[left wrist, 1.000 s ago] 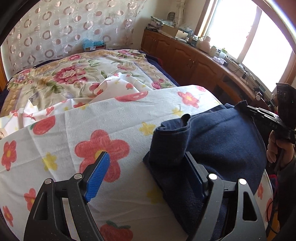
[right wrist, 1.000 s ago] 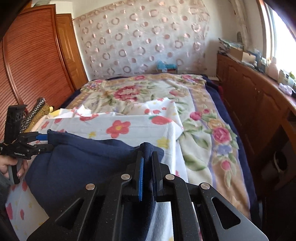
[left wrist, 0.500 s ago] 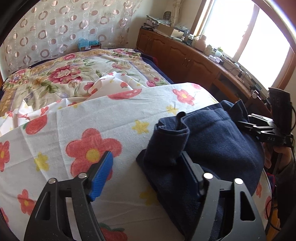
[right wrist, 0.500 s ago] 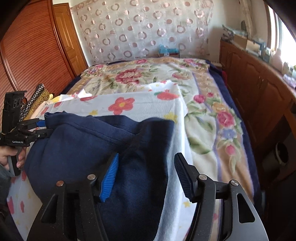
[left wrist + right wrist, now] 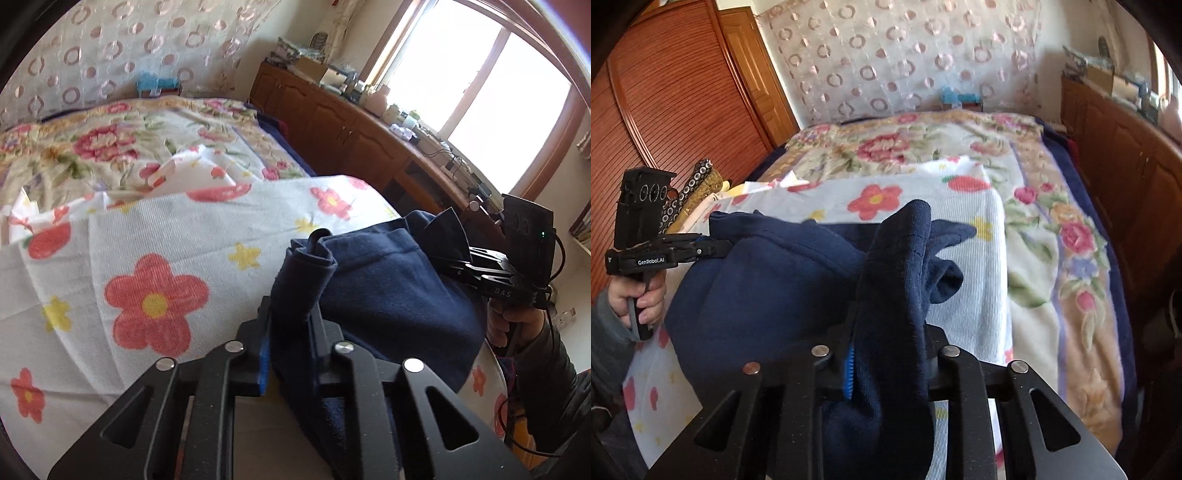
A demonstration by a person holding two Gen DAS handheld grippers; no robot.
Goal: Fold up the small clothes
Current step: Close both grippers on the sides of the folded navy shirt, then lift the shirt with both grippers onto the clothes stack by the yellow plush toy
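Left gripper (image 5: pixel 290 325) is being kept pinched on a bunched fold of the navy garment (image 5: pixel 388 299), jaws narrow w/ cloth between the pads. Right gripper (image 5: pixel 888 339) is likewise being held clamped on another thick fold of the same garment, which is being draped up over its fingers. Garment is being spread on the near part of the flower-print sheet (image 5: pixel 155 258), atop the floral blanket (image 5: pixel 1052 229). Wooden cabinets (image 5: pixel 332 122) are being seen far right.
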